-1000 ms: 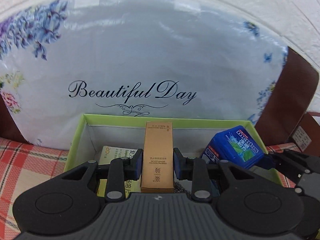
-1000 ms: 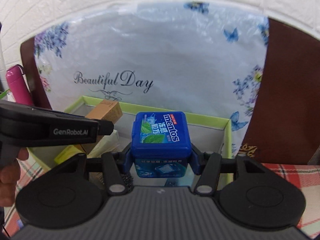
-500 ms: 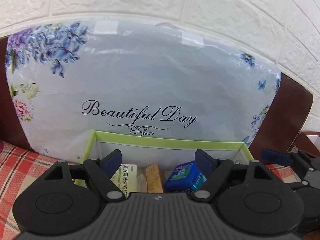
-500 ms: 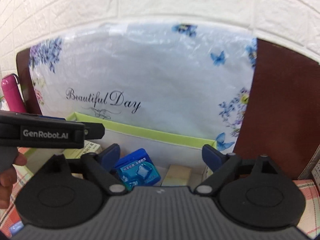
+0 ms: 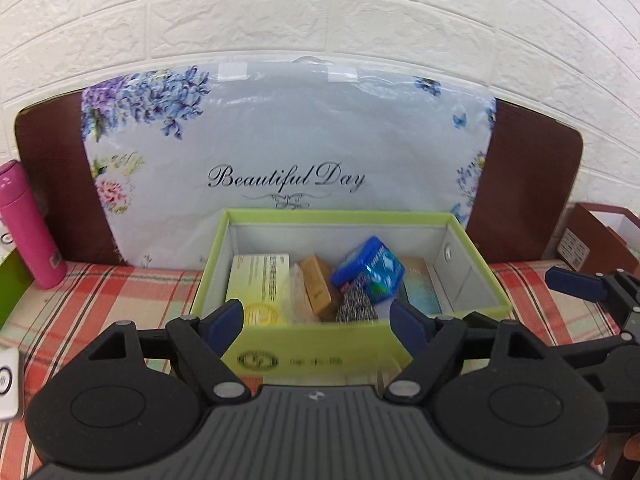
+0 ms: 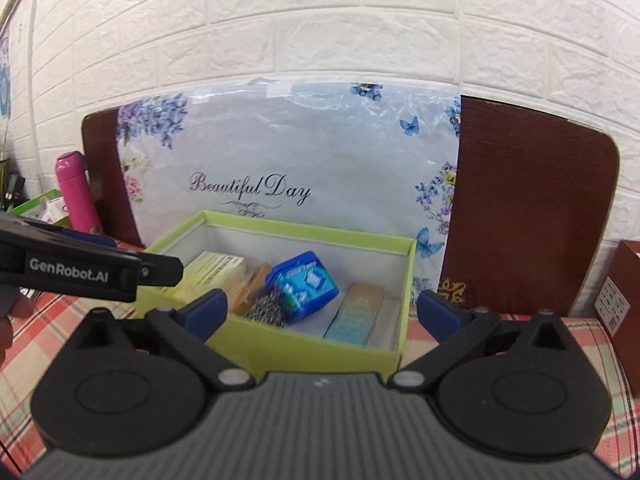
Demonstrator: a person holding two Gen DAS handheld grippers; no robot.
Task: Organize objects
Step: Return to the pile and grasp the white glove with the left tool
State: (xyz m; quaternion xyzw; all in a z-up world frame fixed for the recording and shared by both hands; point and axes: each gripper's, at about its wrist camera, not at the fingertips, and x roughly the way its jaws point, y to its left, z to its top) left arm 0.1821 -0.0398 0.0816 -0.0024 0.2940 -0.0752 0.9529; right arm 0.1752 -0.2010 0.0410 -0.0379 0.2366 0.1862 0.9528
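Retreating: left gripper [image 5: 316,322] and right gripper [image 6: 322,312], fingers apart — empty since 1 second ago.
Dropped: tan carton [image 5: 316,286] mid-box, Mentos tub [image 5: 370,270] tilted beside it.
Green box [image 5: 320,354]: 2 items filed — others may remain.

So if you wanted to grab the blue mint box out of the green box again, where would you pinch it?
Probably from above, across its two flat side walls. The blue mint box lies tilted on top of the other things in the green box, so its sides stick up free, while its base rests on a dark sparkly thing.
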